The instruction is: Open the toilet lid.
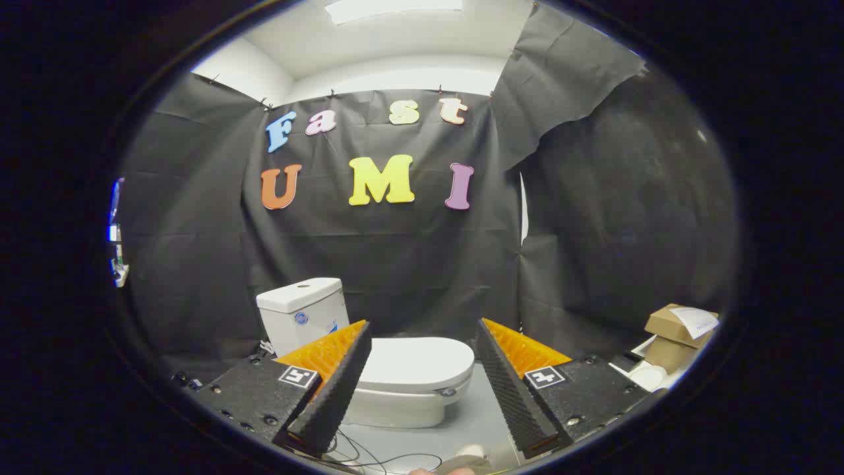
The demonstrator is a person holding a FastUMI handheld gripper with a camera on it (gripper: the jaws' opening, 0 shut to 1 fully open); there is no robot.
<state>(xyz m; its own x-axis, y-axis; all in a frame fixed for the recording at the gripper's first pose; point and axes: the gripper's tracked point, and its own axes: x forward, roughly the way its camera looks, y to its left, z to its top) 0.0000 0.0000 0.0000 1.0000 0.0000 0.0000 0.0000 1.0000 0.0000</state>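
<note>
A white toilet stands on the floor ahead of my fingers, its lid (417, 361) lying flat and closed over the bowl (395, 408). The white cistern (304, 313) rises behind it, partly hidden by my left finger. My gripper (422, 333) hangs open some way short of the toilet, nothing between its fingers. The front of the lid shows in the gap between them, beyond the tips.
Black cloth walls close the booth behind and beside the toilet. Cardboard boxes (679, 333) are stacked low at the right, beyond my right finger. Thin cables (382, 458) trail over the grey floor (481, 415) near me.
</note>
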